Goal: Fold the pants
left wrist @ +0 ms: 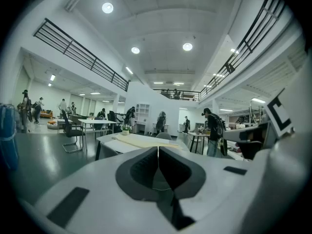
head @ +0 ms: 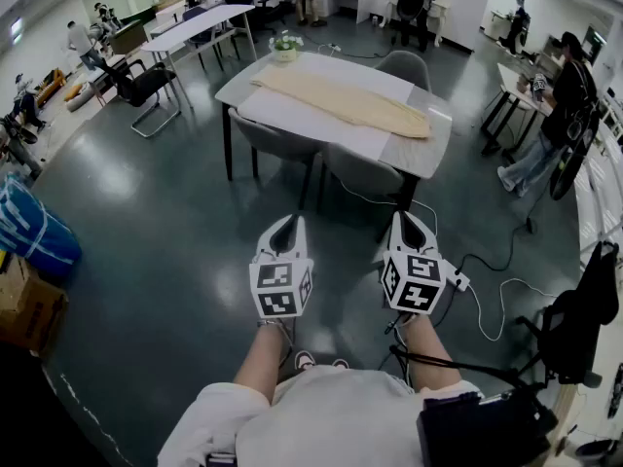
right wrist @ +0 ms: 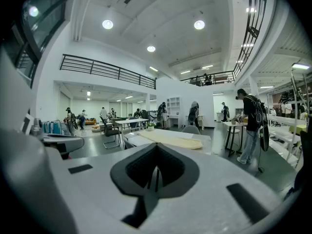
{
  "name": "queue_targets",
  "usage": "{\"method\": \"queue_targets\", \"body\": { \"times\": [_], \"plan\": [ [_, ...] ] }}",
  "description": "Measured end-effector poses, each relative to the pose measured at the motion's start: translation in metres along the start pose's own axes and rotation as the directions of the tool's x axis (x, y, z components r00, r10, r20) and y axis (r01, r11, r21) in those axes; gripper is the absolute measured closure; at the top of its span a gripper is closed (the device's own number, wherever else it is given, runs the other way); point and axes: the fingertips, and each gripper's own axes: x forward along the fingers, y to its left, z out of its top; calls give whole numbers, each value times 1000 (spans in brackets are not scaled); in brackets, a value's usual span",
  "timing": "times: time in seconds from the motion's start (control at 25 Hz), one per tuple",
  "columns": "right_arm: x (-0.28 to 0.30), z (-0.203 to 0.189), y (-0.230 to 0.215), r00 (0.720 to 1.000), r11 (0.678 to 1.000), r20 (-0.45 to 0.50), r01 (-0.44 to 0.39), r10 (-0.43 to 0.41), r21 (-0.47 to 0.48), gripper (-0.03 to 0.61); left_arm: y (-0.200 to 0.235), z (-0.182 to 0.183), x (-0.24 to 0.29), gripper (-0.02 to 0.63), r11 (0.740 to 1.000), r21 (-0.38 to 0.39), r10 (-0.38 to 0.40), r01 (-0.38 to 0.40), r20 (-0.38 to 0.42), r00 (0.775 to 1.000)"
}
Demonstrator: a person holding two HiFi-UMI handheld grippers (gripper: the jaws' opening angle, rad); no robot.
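Cream pants [head: 343, 99] lie flat and lengthwise on a white sheet on the grey table [head: 428, 150] across the room; they also show as the pants [left wrist: 141, 140] and the pants [right wrist: 171, 139] in the two gripper views. My left gripper [head: 289, 224] and right gripper [head: 406, 220] hang side by side over the dark floor, well short of the table. Both are shut with nothing between the jaws, which meet along a thin line.
Grey chairs [head: 365, 175] stand at the table's near side and a small flower pot [head: 285, 47] at its far end. A white power strip [head: 456, 281] with cables lies on the floor by my right. Blue bags [head: 29, 230] and a cardboard box sit left; a person [head: 555, 115] stands right.
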Motion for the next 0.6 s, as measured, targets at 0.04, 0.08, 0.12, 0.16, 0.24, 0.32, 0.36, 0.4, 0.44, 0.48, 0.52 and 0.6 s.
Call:
{"method": "queue_targets", "body": {
  "times": [0.04,0.08,0.12,0.16,0.24,0.32,0.36,0.4,0.44,0.48,0.52,0.6],
  "plan": [
    [0,-2,-1,1000,1000,-4,1,-1,1,588,-1,-1,0,600,1000,-2,1,-1,-1,1000],
    [-1,-3,-2,1000,1000,-8,3,-3,1,588,-1,-3,-1,600,1000,-5,2,-2,-2,1000],
    [-1,-5,-2,1000,1000,-11,4,-4,2,588,0,-3,-1,600,1000,-6,3,-3,-3,1000],
    [-2,-5,-1,1000,1000,-14,5,-5,3,588,1,-4,-2,600,1000,-8,4,-4,-4,1000],
    [-1,-5,2,1000,1000,-19,8,-8,6,588,5,-3,-3,600,1000,-11,6,-7,-7,1000],
    [0,-4,4,1000,1000,-19,11,-11,11,588,10,-1,-3,600,1000,-16,10,-10,-8,1000],
    [1,-3,4,1000,1000,-17,11,-11,16,588,12,0,-3,600,1000,-19,12,-12,-8,1000],
    [2,-2,4,1000,1000,-12,11,-11,24,588,13,0,-2,600,1000,-22,14,-14,-5,1000],
    [3,-1,4,1000,999,-7,10,-10,33,586,16,1,-2,600,1000,-24,16,-16,-2,1000],
    [5,-1,5,1000,999,-4,10,-10,41,586,19,1,-2,600,999,-26,19,-19,2,1000],
    [7,-1,7,1000,999,-3,11,-11,44,586,23,1,-2,600,999,-29,22,-21,6,1000],
    [12,0,12,1000,999,-3,18,-18,43,586,35,1,-1,600,999,-34,27,-27,9,1000]
  ]
}}
